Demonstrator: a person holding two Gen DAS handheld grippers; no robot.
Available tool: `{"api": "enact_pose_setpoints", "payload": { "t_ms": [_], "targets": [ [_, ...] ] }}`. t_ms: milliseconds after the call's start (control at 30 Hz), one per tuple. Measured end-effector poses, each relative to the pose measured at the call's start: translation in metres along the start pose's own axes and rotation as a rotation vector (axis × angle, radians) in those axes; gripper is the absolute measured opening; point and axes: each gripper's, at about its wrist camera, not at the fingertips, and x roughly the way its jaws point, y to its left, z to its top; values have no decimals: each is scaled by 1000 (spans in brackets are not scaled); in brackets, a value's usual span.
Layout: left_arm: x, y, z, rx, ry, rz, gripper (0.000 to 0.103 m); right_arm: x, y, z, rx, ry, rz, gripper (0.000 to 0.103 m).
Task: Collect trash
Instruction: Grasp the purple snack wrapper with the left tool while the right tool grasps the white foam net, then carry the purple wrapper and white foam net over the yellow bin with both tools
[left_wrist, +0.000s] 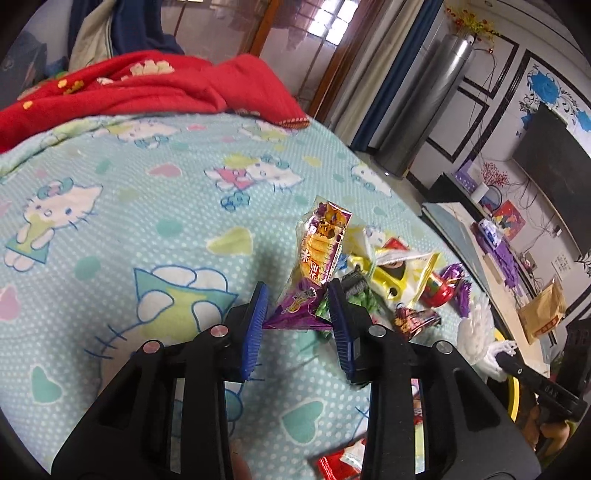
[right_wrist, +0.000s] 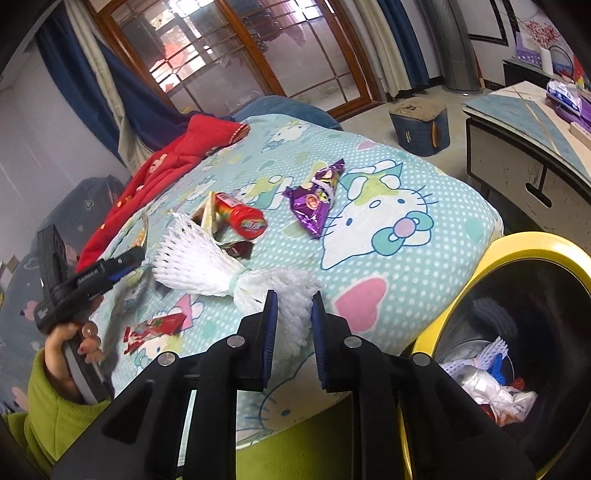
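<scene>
Pinching a purple-and-yellow foil snack wrapper (left_wrist: 317, 266), the left gripper (left_wrist: 299, 314) holds it above the cartoon-cat bedspread (left_wrist: 129, 229); the right gripper (right_wrist: 293, 317) clamps a white foam fruit net (right_wrist: 229, 266) beside the yellow-rimmed bin (right_wrist: 532, 251).

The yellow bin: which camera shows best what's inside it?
The right wrist view. The yellow bin sits at lower right beside the bed, its mouth facing the camera, with white wrap and foam netting visible inside. The left wrist view catches only a sliver of yellow rim behind the white foam net; the interior is hidden.
</scene>
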Motion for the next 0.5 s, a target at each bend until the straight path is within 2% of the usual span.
{"api": "enact_pose_setpoints", "payload": {
  "t_ms": [500],
  "targets": [
    [-31,-45,1,74,-55,-99,27,-30,18,9,-42,-78,2,18]
  ]
}}
